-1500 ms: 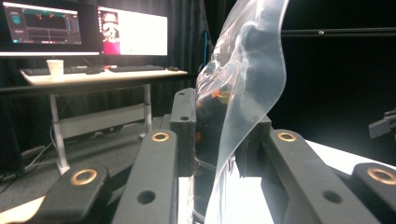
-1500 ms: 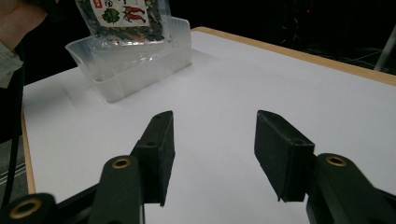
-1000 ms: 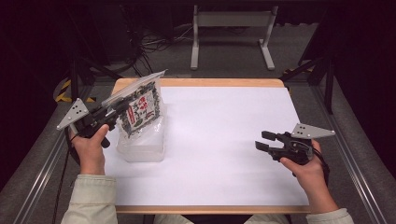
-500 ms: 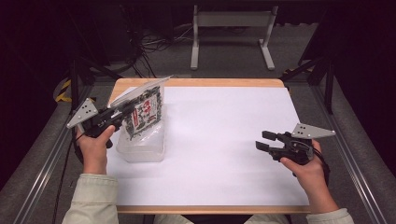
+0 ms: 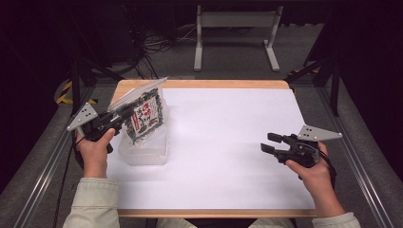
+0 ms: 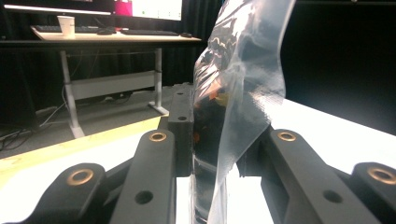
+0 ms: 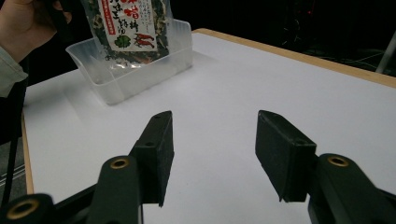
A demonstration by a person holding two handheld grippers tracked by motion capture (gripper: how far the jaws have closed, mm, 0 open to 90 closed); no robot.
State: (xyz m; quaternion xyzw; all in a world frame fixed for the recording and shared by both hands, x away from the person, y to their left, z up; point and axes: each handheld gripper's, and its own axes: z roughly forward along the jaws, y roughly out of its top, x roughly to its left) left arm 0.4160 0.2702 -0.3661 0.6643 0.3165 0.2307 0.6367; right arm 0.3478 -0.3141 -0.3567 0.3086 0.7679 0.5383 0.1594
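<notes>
Clear crinkly film makes the packet (image 5: 145, 115) light, limp and slippery, so I judge its flat sealed edge the best hold; the left tool (image 5: 119, 117), left of centre in the high view, is clamped on that edge, keeping the packet tilted over the tub (image 5: 145, 152). Nearer, at lower right, the right tool (image 5: 269, 142) rests low over the white bench (image 5: 228, 142), jaws apart and bare, pointing left.

A white sheet (image 5: 228, 147) is covering the wooden table (image 5: 199, 84). Beyond it, a white metal stand (image 5: 235, 28) and tangled cables (image 5: 157, 45) are sitting on the grey floor. A desk (image 6: 107, 39) is carrying a white cup (image 6: 66, 25) and keyboards (image 6: 144, 32).
</notes>
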